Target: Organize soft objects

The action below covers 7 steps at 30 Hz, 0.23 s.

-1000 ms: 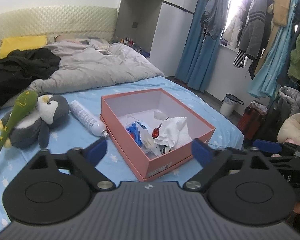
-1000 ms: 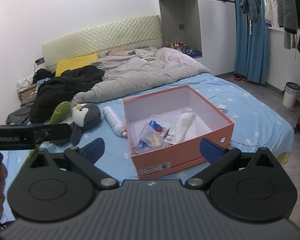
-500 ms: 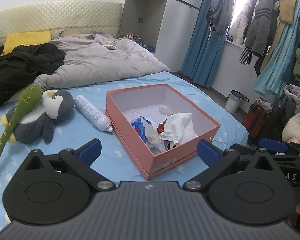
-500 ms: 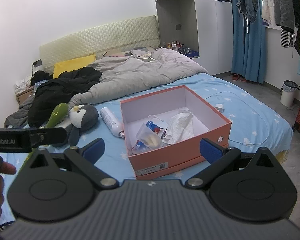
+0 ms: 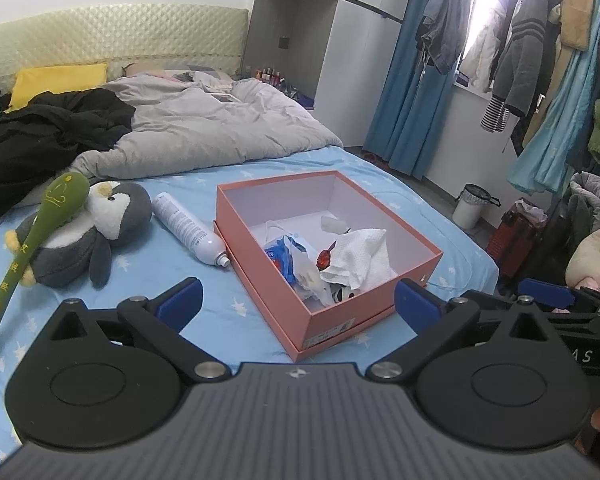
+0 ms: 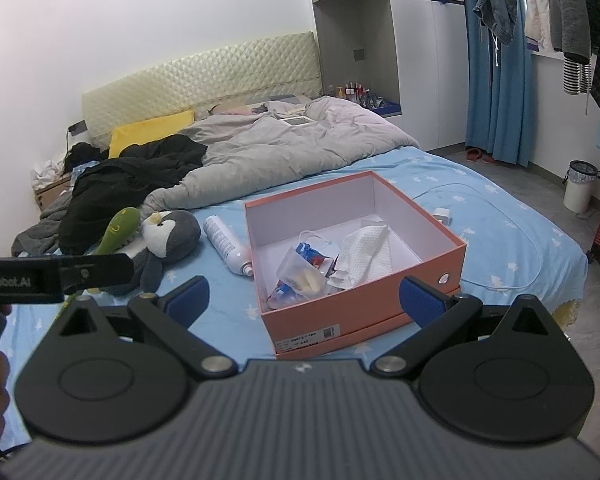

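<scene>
Grey duvet [image 5: 204,132], yellow pillow [image 5: 56,82], blue curtain [image 6: 496,60], small bin [image 6: 578,186].

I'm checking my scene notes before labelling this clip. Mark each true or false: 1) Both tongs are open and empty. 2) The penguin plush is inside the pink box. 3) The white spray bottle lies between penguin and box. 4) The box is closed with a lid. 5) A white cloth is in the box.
1) True: left tongs and right tongs are open, holding nothing.
2) False: the penguin plush lies on the bed, outside the pink box.
3) True: the spray bottle lies there.
4) False: it is open.
5) True: white cloth.
</scene>
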{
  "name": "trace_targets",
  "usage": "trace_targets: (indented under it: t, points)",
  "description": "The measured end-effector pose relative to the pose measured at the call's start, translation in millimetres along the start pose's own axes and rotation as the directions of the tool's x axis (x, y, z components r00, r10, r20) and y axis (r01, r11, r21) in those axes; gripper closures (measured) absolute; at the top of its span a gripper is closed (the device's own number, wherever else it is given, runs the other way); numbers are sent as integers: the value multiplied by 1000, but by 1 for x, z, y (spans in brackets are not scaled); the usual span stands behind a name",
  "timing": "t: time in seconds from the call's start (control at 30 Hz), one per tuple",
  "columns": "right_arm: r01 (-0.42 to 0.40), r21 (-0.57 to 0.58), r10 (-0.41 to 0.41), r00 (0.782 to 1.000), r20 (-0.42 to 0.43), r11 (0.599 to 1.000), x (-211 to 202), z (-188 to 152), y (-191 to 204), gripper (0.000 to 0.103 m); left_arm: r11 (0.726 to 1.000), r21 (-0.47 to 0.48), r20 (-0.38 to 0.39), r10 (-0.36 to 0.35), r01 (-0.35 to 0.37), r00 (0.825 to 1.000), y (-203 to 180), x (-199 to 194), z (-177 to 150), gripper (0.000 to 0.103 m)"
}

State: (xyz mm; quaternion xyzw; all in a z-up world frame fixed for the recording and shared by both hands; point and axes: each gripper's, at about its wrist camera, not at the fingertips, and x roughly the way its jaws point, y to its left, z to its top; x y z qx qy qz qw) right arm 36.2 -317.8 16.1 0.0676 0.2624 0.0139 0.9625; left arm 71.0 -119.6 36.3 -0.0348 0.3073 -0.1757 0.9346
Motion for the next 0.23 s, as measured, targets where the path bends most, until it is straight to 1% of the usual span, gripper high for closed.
trace_targets:
  t: [0.23]
  points:
    - [-1, 1, 1, 1000, 1, 1000, 0, 1, 0, 0, 1000, -1, 2, 2, -2, 1000, -1, 0, 0, 0]
